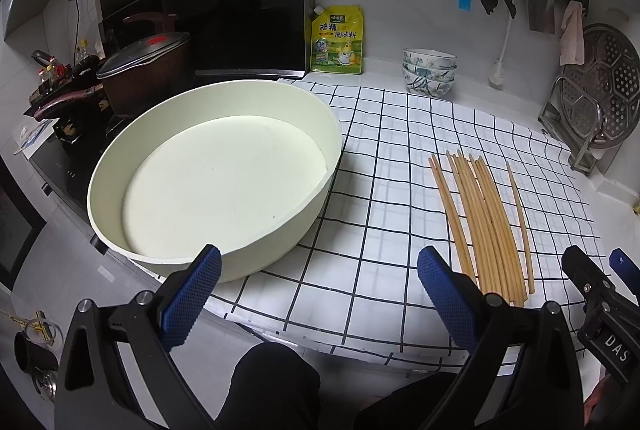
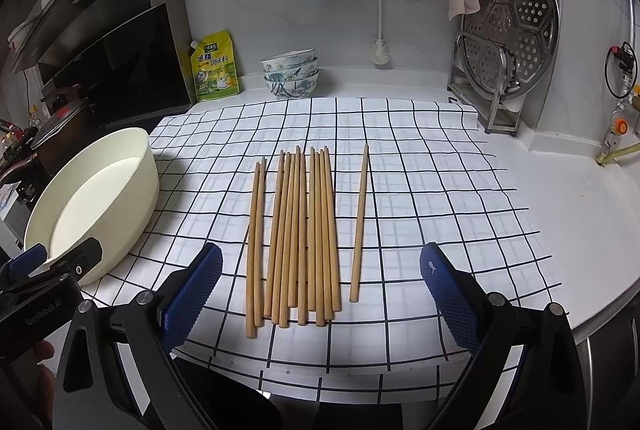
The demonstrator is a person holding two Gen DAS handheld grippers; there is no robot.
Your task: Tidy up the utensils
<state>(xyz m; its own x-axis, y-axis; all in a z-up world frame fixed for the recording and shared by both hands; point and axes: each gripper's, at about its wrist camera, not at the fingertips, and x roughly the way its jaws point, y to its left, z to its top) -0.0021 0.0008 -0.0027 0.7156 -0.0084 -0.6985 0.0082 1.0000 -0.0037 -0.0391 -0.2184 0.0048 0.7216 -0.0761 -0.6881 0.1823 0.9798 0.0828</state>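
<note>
Several wooden chopsticks (image 2: 298,234) lie side by side on a white cloth with a black grid (image 2: 420,190); one chopstick (image 2: 359,222) lies apart to their right. They also show in the left wrist view (image 1: 484,222). A cream round pan (image 1: 216,178) stands empty on the cloth's left edge; in the right wrist view it (image 2: 100,198) is at the left. My left gripper (image 1: 320,290) is open and empty, near the pan's front rim. My right gripper (image 2: 320,290) is open and empty, just in front of the chopsticks' near ends.
Stacked patterned bowls (image 2: 291,72) and a yellow seasoning pouch (image 2: 214,70) stand at the back by the wall. A steel steamer plate on a rack (image 2: 508,30) is at the back right. A lidded dark pot (image 1: 148,70) sits on the stove at left. A wall rail holds cloths and tools.
</note>
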